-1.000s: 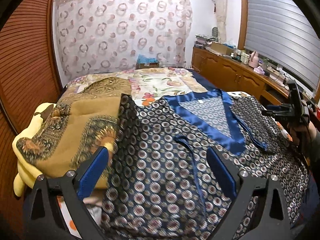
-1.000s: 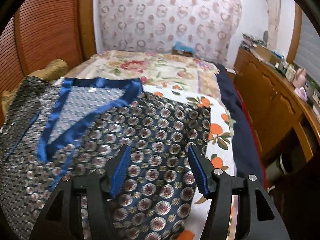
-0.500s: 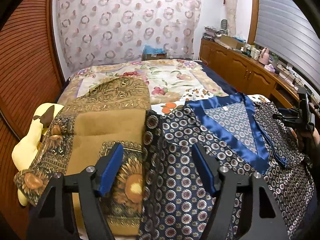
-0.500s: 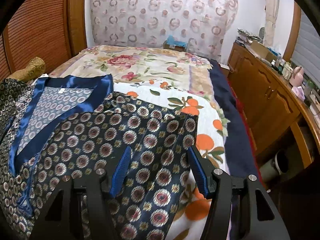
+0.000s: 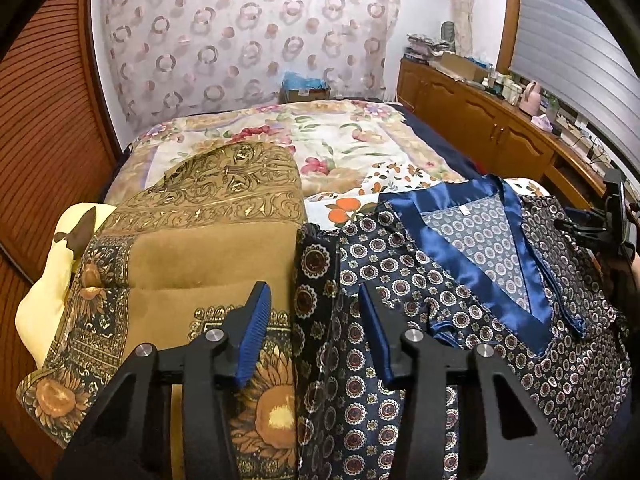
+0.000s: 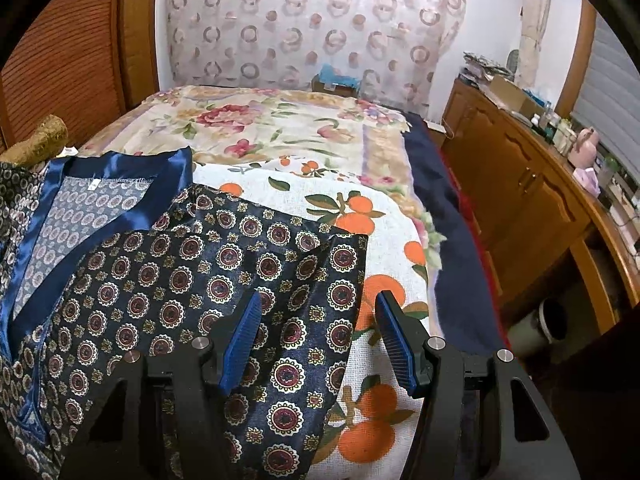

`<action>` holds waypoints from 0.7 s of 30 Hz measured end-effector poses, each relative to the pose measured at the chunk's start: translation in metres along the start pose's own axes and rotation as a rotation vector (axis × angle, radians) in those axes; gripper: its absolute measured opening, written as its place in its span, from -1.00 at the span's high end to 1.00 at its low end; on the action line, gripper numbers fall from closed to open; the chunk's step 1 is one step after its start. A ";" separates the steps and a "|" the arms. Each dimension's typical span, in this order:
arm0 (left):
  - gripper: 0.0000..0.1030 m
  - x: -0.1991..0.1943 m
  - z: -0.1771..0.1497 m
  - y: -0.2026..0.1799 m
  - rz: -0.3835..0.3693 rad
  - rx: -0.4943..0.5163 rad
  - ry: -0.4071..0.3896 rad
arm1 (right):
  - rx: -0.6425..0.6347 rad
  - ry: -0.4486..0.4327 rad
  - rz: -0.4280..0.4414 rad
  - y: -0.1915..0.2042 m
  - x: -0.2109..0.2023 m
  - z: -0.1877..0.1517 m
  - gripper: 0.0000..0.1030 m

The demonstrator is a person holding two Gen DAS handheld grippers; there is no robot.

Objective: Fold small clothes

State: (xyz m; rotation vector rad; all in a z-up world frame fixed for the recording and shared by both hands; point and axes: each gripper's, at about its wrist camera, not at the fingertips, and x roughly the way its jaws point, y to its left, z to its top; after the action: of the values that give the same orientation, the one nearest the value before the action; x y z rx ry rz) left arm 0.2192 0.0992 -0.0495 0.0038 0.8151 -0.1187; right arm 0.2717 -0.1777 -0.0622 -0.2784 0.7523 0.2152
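Observation:
A dark navy top with a circle-medallion print and a shiny blue satin V-neck band (image 5: 472,268) lies spread flat on the bed; it also shows in the right wrist view (image 6: 168,280). My left gripper (image 5: 314,330) is open over the garment's left sleeve edge, where it meets a brown blanket. My right gripper (image 6: 318,334) is open over the garment's right sleeve edge (image 6: 344,280). Neither holds cloth. The right gripper's body shows at the far right of the left wrist view (image 5: 612,216).
A folded brown sunflower-print blanket (image 5: 180,264) and a yellow pillow (image 5: 44,292) lie left of the garment. The bed has an orange-fruit sheet (image 6: 380,240) and a floral cover (image 6: 280,128). A wooden cabinet (image 6: 528,200) runs along the right; a wooden wall (image 5: 44,128) stands left.
My left gripper moved left from the garment's middle to its left sleeve edge and its jaws narrowed. My right gripper moved right toward the right sleeve edge. The garment stayed flat.

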 end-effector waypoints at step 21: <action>0.94 -0.025 0.008 -0.004 -0.055 0.025 -0.064 | 0.048 0.005 0.029 -0.019 0.001 0.001 -0.22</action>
State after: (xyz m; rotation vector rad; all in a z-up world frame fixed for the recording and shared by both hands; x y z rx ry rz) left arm 0.2079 0.0977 -0.0254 0.0009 0.7499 -0.1795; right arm 0.2781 -0.1955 -0.0590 -0.2230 0.7662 0.2236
